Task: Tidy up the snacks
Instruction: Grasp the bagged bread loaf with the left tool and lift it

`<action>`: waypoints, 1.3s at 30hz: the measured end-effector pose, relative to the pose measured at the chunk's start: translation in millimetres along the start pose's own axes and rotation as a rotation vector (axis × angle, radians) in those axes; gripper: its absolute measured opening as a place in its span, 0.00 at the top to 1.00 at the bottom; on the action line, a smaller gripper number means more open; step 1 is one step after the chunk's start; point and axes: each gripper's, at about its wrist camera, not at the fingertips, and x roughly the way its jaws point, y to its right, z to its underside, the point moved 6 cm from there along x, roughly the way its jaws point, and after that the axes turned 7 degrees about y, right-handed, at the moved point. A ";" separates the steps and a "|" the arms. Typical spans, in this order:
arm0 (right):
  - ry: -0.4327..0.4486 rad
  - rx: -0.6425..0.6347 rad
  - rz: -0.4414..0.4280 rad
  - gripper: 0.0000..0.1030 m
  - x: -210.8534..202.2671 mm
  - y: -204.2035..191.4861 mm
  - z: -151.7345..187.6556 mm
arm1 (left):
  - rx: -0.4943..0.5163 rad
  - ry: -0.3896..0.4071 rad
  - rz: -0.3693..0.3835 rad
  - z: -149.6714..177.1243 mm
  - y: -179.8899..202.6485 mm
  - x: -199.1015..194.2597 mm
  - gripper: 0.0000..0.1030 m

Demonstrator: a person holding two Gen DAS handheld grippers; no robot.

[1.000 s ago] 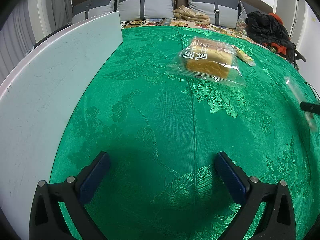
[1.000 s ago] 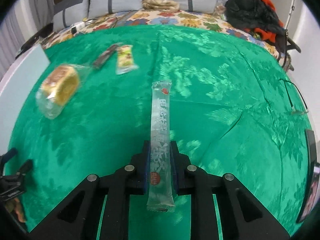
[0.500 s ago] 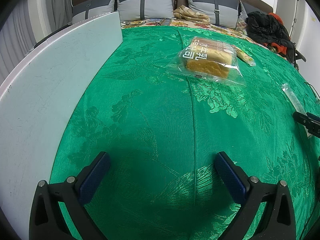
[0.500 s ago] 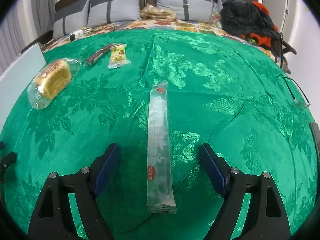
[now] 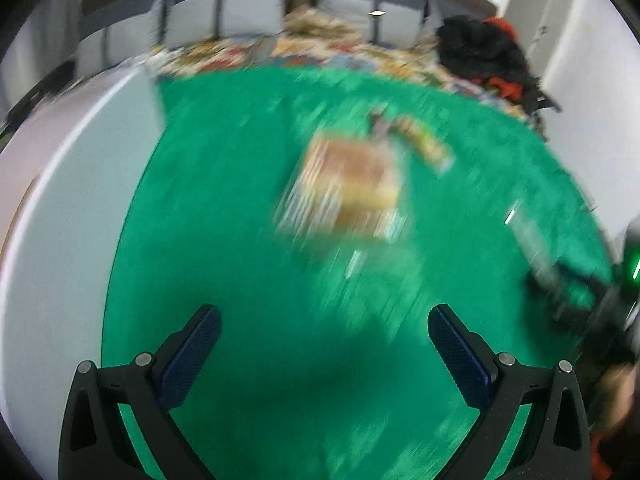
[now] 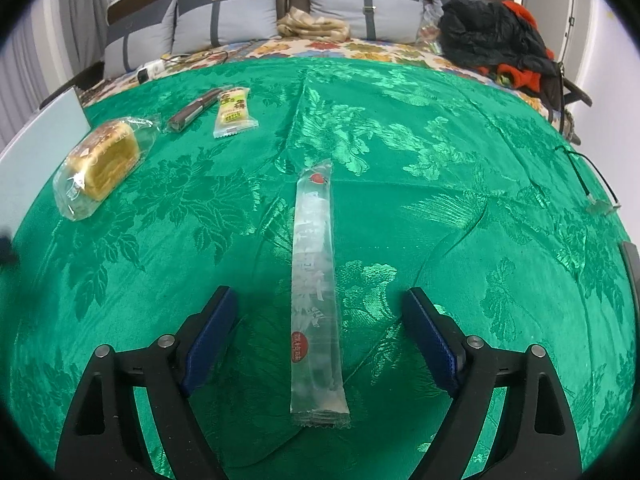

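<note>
- the right gripper (image 6: 316, 334) has just been opening and now stands wide, its blue pads clear on both sides of a long clear snack stick (image 6: 316, 280) that lies flat on the green cloth (image 6: 440, 160); nothing presses on the stick, so it reads as set down and released
- the stick lies lengthwise between the right gripper's fingers, pointing away toward the pillows (image 6: 224, 20), near the middle of the cloth
- three more snacks sit well apart from it on the far left side: a wrapped bread loaf (image 6: 100, 160), a dark thin bar (image 6: 192, 110) and a small yellow packet (image 6: 234, 112), the bar and packet just beside each other
- the left gripper (image 5: 324, 356) is spread open with nothing between its fingers; its view is heavily blurred, with the bread loaf ahead of it over the cloth
- a pale board (image 5: 60, 220) stands along the left edge of the cloth
- judged from this, one snack looks placed and the other three look not yet gathered, so most of the organizing seems left
- the likely next item is the bread loaf, which the left gripper faces
</note>
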 end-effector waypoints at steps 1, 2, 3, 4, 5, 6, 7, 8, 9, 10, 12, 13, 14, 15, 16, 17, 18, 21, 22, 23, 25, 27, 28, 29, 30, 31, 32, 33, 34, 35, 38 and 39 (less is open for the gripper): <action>0.000 0.000 0.000 0.14 -0.2 -0.2 0.1 | 0.012 -0.022 0.029 -19.3 7.2 10.0 0.01; 0.000 -0.001 0.001 0.14 -0.3 -0.3 0.2 | 0.021 -0.053 0.044 -31.8 12.5 21.0 0.01; 0.000 -0.001 0.001 0.14 0.0 -0.2 -0.1 | 0.028 -0.082 0.052 -39.8 16.4 31.5 0.01; 0.000 0.000 0.000 0.14 -0.1 -0.2 0.0 | 0.041 -0.125 0.051 -48.0 20.2 49.5 0.01; 0.000 0.000 0.000 0.14 -0.8 -0.1 0.7 | 0.060 -0.153 0.032 -51.3 22.0 64.1 0.01; 0.001 0.000 -0.001 0.14 -0.6 -0.1 0.4 | 0.083 -0.170 -0.005 -53.2 23.4 75.7 0.01; 0.000 0.000 0.000 0.14 -0.7 -0.1 0.6 | 0.123 -0.184 -0.068 -57.2 24.0 90.6 0.01; 0.000 -0.001 0.000 0.14 -0.8 -0.1 0.6 | 0.146 -0.195 -0.106 -59.3 23.1 101.1 0.01; 0.000 0.000 0.000 0.14 -0.8 0.0 0.6 | 0.153 -0.203 -0.130 -60.6 22.2 108.6 0.01; 0.000 0.000 0.000 0.14 -0.7 0.0 0.5 | 0.144 -0.210 -0.143 -61.0 19.4 116.5 0.02; 0.000 0.001 -0.001 0.14 -0.5 0.2 0.4 | 0.102 -0.190 -0.114 -61.4 18.3 119.5 0.29; 0.000 0.000 0.000 0.14 -0.4 0.1 0.3 | 0.061 -0.162 -0.124 -62.4 15.0 116.0 0.31; 0.000 -0.001 0.001 0.14 -0.7 0.2 0.6 | 0.034 -0.150 -0.130 -61.5 12.4 112.4 0.32; 0.000 0.000 0.000 0.14 -0.7 0.4 0.6 | 0.012 -0.145 -0.136 -58.3 10.5 108.2 0.33; 0.000 0.000 -0.001 0.14 -0.6 0.4 0.5 | -0.005 -0.141 -0.144 -52.6 8.8 102.3 0.33; 0.000 0.000 -0.001 0.14 -0.4 0.2 0.3 | -0.019 -0.139 -0.155 -44.8 8.0 93.6 0.33; 0.000 -0.001 -0.001 0.14 -0.7 0.3 0.4 | -0.028 -0.135 -0.163 -38.2 8.7 84.9 0.33; 0.000 -0.001 -0.001 0.14 -0.7 0.3 0.4 | -0.033 -0.109 -0.183 -8.2 15.1 44.1 0.33; 0.000 -0.001 -0.001 0.14 -0.6 0.4 0.3 | -0.036 -0.100 -0.186 6.0 17.3 28.1 0.33; 0.000 -0.001 -0.001 0.14 -0.6 0.4 0.3 | -0.042 -0.092 -0.185 16.1 18.6 17.8 0.33; 0.000 -0.001 -0.001 0.14 -0.6 0.4 0.3 | -0.058 -0.060 -0.191 39.6 20.7 -5.5 0.32; 0.000 -0.001 -0.001 0.14 -0.4 0.5 0.1 | -0.073 -0.026 -0.203 52.5 18.3 -13.3 0.28; 0.000 -0.001 -0.001 0.14 -0.7 0.4 0.4 | -0.080 -0.014 -0.201 58.9 15.8 -13.5 0.23; 0.000 -0.001 -0.001 0.14 -0.7 0.5 0.4 | -0.083 -0.009 -0.199 63.9 13.2 -10.4 0.13; 0.000 0.000 -0.001 0.14 -0.6 0.5 0.4 | -0.082 -0.005 -0.199 68.2 10.5 -8.1 0.11; 0.000 0.000 -0.001 0.14 -0.5 0.5 0.3 | -0.074 -0.005 -0.211 73.0 7.0 -4.0 0.11; 0.000 0.000 -0.001 0.14 -0.3 0.6 0.2 | -0.070 -0.009 -0.216 76.5 5.0 -0.6 0.11; 0.000 -0.001 -0.001 0.14 -0.5 0.5 0.4 | -0.072 -0.014 -0.216 79.6 4.2 3.5 0.09; 0.000 -0.001 -0.001 0.14 -0.4 0.6 0.4 | -0.070 -0.008 -0.209 82.0 2.9 6.8 0.04; 0.000 -0.001 -0.001 0.14 -0.5 0.6 0.5 | -0.049 0.009 -0.223 83.5 2.8 7.8 0.00; 0.000 -0.001 -0.001 0.14 -0.3 0.8 0.1 | -0.032 0.059 -0.224 85.2 1.8 7.7 0.00; 0.000 -0.001 -0.001 0.14 -0.5 0.8 0.4 | -0.031 0.060 -0.225 84.4 1.4 7.7 0.00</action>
